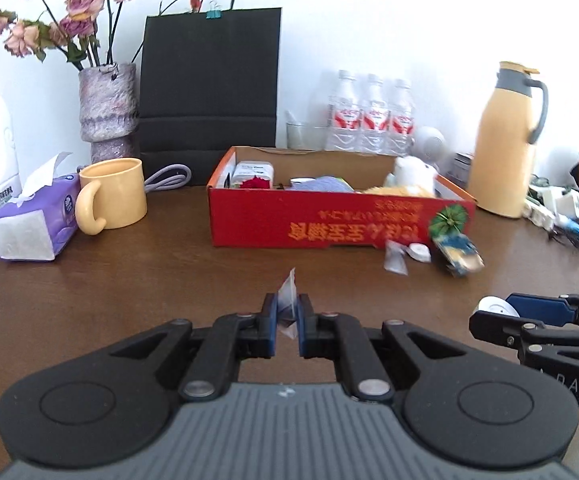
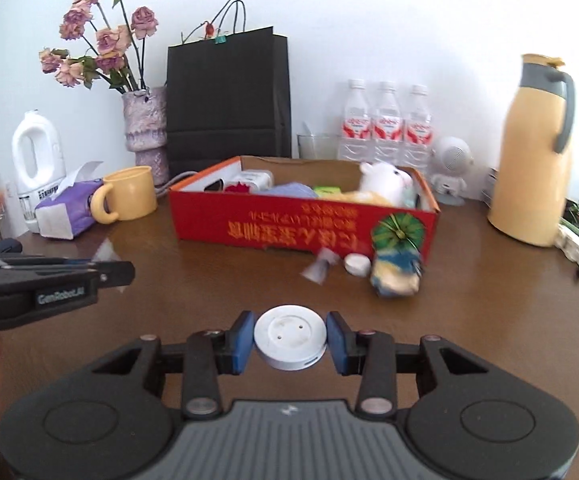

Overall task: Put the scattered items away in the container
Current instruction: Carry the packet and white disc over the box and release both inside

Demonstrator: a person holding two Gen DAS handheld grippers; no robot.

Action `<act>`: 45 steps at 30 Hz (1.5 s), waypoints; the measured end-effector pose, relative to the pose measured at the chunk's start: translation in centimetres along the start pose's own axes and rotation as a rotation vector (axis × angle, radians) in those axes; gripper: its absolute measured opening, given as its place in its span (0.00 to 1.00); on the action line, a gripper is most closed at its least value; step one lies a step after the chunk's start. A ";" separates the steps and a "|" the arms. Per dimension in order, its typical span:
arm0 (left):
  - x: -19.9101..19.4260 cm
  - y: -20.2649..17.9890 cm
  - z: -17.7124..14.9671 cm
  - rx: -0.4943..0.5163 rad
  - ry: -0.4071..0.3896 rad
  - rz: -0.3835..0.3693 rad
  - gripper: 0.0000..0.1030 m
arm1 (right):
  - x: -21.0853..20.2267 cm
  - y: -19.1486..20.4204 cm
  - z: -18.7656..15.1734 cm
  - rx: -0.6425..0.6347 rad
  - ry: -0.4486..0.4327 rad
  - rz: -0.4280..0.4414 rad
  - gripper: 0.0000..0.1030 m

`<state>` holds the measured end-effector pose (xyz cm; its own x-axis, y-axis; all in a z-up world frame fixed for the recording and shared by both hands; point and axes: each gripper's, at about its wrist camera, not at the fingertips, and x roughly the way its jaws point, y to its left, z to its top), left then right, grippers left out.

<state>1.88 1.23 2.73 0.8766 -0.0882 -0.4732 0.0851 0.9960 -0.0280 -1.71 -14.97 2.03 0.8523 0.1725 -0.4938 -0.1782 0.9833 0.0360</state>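
The red cardboard box (image 1: 329, 220) (image 2: 289, 222) sits mid-table and holds a white plush toy (image 1: 411, 172) (image 2: 385, 180), a red rose and other items. My left gripper (image 1: 287, 312) is shut on a small clear plastic packet (image 1: 288, 300) above the table in front of the box; it shows at the left of the right wrist view (image 2: 127, 270). My right gripper (image 2: 289, 340) is shut on a round white disc (image 2: 289, 334), also seen in the left wrist view (image 1: 493, 308). Beside the box's front right corner lie another small packet (image 1: 395, 258) (image 2: 319, 268), a small white cap (image 1: 419, 250) (image 2: 357, 264) and a blue-yellow pouch with a green bow (image 1: 457, 252) (image 2: 395, 276).
A yellow mug (image 1: 113, 194) (image 2: 127, 198), purple tissue pack (image 1: 35, 222) (image 2: 65, 212) and white jug (image 2: 37, 156) stand at left. A vase of dried roses (image 1: 107, 112), black paper bag (image 1: 209, 92), three water bottles (image 1: 371, 116) and a yellow thermos (image 1: 505, 140) (image 2: 533, 152) line the back. Cables lie at far right (image 1: 569, 220).
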 end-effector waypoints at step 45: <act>8.2 -1.1 18.7 0.021 -0.171 -0.068 0.10 | 6.4 -3.3 18.9 -0.011 -0.189 0.046 0.37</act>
<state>17.88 -0.88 15.35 0.9362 -0.1581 -0.3138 0.1550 0.9873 -0.0351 13.58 -16.04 15.18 0.9200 0.2261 -0.3200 -0.2236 0.9736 0.0451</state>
